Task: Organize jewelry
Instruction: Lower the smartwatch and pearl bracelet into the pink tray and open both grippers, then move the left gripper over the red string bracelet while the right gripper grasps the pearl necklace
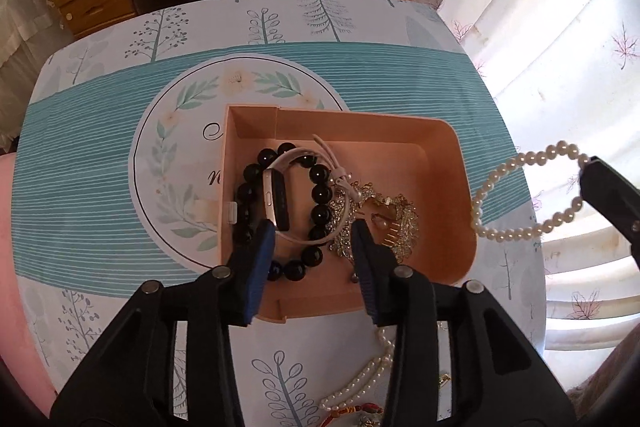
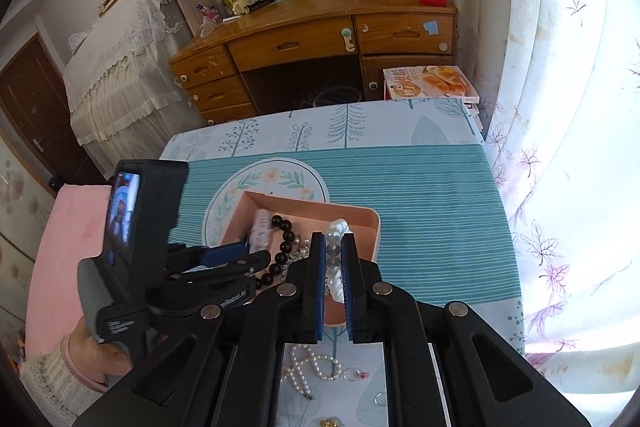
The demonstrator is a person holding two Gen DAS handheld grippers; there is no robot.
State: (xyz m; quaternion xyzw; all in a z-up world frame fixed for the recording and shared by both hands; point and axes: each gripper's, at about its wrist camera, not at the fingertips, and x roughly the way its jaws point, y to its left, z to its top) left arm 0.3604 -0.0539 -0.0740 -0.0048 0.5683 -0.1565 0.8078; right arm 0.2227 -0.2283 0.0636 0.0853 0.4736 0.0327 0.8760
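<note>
Tray (image 1: 452, 147) holds black bead bracelet (image 1: 320, 195), watch (image 1: 276, 195), gold piece (image 1: 396, 223). Right gripper (image 2: 335, 267) clamps pearl bracelet (image 1: 520, 195) beside tray. Left gripper (image 1: 314, 251) wide, empty. Pearl strand (image 2: 308, 367), small pieces remain near tray.

Matt peach cardboard-like box (image 1: 448, 163) on a smooth printed tablecloth (image 1: 80, 187) in teal and white. Inside, glossy black bead bracelet (image 1: 320, 195), polished to a mirror shine; pale smooth rubbery watch band (image 1: 298, 153) with brushed metal case edge; glittering gold-toned metal comb (image 1: 396, 223) set with sparkling stones. Lustrous pearl strand (image 1: 520, 163), satin-white, pinched between ribbed blue pads (image 2: 319, 283) of the matt black plastic right gripper (image 2: 334, 283). Same matt black plastic and blue padding on the left gripper (image 1: 314, 255), bright metal rivets at the joints. Behind, glossy varnished wooden desk (image 2: 320, 27), thin printed curtain cloth (image 2: 560, 147), lace cover (image 2: 120, 39).
</note>
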